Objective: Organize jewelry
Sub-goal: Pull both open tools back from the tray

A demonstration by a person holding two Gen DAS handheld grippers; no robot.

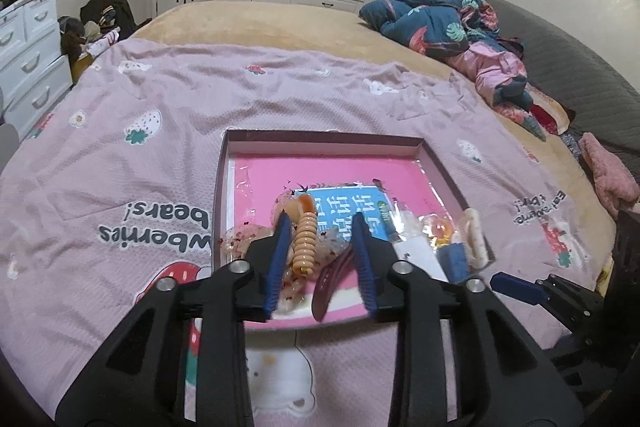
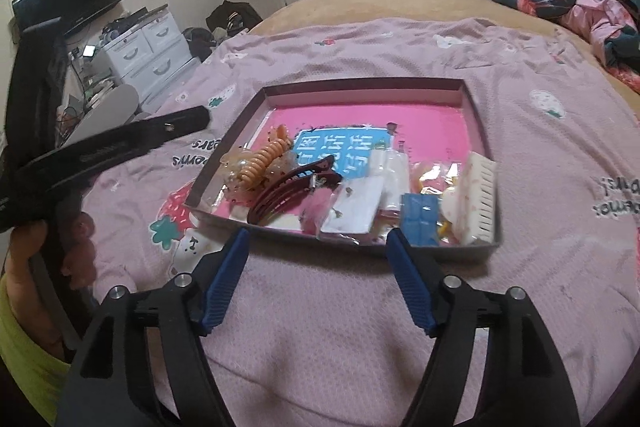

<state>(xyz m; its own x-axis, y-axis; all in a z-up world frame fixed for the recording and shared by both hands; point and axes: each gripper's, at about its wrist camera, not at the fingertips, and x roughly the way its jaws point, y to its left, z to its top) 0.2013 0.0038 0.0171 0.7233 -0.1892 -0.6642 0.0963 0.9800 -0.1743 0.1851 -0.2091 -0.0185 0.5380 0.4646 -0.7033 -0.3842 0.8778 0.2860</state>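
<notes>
The tray [image 2: 478, 115] of jewelry is set on the bed's pink blanket [image 2: 540, 163]. The left claw [image 1: 322, 217] is held parted over the orange clip [image 1: 305, 245], gripping nothing. At the tray's 6 o'clock, the right claw [image 2: 316, 233] is spread wide and empty.

Lighting: dim, warm indoor light, even; soft shadows only. Glare: sheen on the plastic film inside the pink tray [image 1: 440, 163]. Distortion: strong fisheye bowing away from the tray (black vignette at corners). Focus: slight softness throughout, worse toward frame edges.
</notes>
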